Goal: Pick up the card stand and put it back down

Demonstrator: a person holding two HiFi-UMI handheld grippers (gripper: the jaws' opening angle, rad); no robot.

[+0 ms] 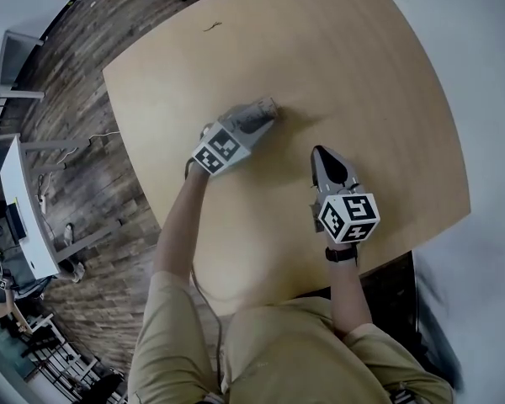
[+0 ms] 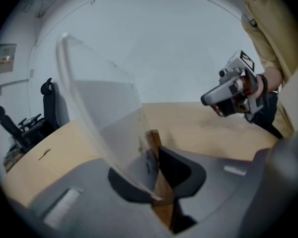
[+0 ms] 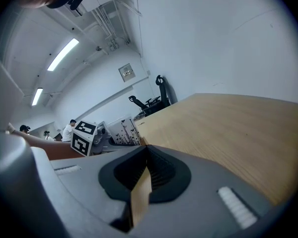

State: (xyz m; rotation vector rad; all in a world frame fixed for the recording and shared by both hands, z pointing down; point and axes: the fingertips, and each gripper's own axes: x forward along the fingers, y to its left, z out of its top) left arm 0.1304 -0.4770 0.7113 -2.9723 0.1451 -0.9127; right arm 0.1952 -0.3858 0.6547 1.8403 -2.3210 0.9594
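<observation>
Left tongs (image 2: pixel 156 150) are closed on the lower edge of the clear card stand (image 2: pixel 102 108), which is held tilted up and leftward over the counter (image 2: pixel 198 123). Contact with it cannot be told. Right tongs (image 3: pixel 145 155) are shut, empty, nearby.
</observation>
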